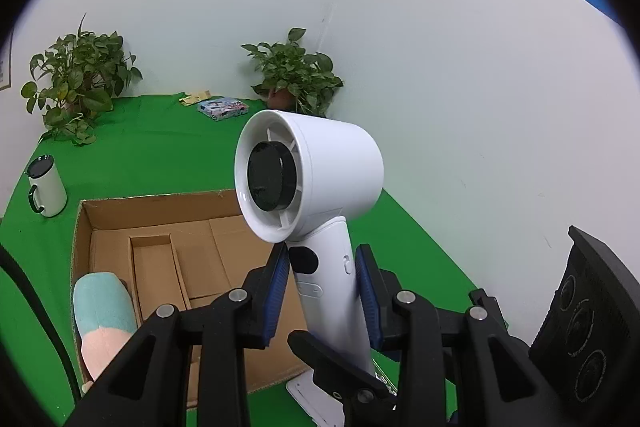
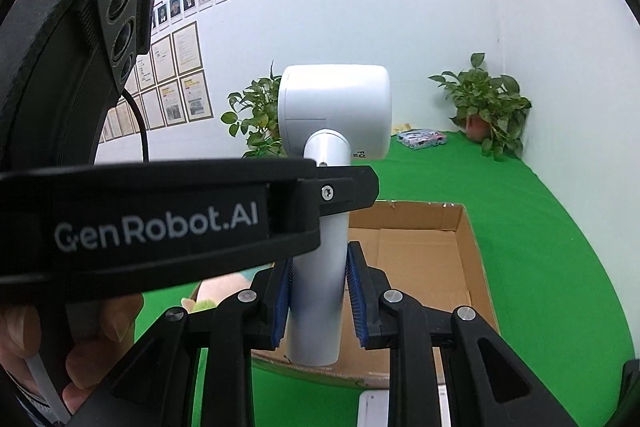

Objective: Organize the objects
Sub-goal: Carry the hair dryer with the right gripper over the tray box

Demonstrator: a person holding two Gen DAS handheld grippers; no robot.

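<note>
Both the left gripper (image 1: 323,291) and right gripper (image 2: 318,301) are narrowed onto the handle of a white handheld fan (image 1: 308,179), its long axis upright. Behind and below it sits the open cardboard box (image 1: 160,215), nearer the left gripper's side.

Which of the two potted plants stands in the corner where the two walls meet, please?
The smaller plant, behind the colourful box; the bushier one stands along the wall beyond the white mug.
</note>
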